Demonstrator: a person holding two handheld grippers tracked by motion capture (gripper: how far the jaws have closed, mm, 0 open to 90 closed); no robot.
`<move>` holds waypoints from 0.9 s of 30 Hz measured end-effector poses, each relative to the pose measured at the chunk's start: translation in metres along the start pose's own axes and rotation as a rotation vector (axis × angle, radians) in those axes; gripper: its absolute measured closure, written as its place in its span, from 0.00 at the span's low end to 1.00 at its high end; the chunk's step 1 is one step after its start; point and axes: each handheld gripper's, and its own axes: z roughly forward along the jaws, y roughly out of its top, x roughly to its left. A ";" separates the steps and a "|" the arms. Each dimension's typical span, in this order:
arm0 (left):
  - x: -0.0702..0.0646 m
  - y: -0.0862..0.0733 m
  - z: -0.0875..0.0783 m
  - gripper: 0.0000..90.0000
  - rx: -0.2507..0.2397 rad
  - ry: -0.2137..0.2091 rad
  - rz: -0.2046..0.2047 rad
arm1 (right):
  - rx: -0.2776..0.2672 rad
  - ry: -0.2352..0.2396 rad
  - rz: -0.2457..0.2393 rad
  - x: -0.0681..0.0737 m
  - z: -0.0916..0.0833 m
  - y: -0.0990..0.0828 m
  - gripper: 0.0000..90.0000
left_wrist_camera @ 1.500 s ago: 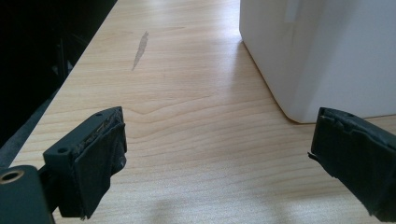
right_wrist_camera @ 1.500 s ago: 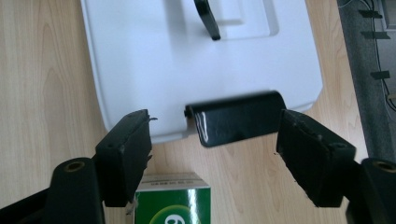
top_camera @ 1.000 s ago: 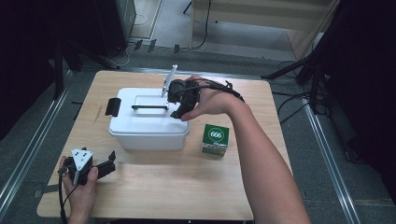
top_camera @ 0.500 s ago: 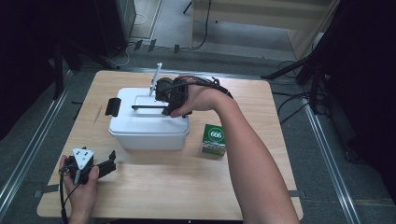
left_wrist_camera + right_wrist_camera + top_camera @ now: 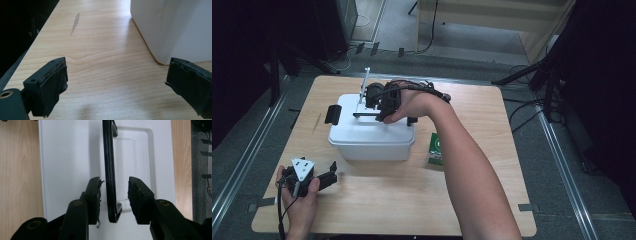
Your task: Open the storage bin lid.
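Observation:
A white lidded box (image 5: 372, 142) stands in the middle of the table, with a thin black handle (image 5: 364, 115) standing up on its lid. My right gripper (image 5: 381, 107) hangs over the lid and points down at it. In the right gripper view the handle (image 5: 108, 157) runs up between the two jaws of that gripper (image 5: 113, 182). The jaws have just been closing, and small gaps remain on both sides, so the pads do not press it. My left gripper (image 5: 331, 172) rests at the table's front left, wide open (image 5: 117, 72) with bare wood between its jaws.
A small green carton (image 5: 436, 149) lies just right of the white box, partly behind the forearm. A black latch (image 5: 332, 114) sticks out on the box's left end. The box's wall (image 5: 170, 25) rises close ahead of the left gripper. The wooden table (image 5: 387, 205) is ringed by dark floor.
The right hand has slid left across the lid, from its right end to over the handle. The left hand has stayed put.

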 end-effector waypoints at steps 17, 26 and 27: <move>0.000 0.000 0.000 0.05 0.002 0.000 -0.002 | 0.055 -0.023 -0.046 0.000 0.012 0.018 0.92; 0.000 0.000 0.000 0.05 0.005 -0.006 0.000 | 0.050 -0.041 -0.077 -0.003 0.009 0.020 0.94; 0.000 0.000 0.000 0.05 0.005 -0.006 0.000 | 0.050 -0.041 -0.077 -0.003 0.009 0.020 0.94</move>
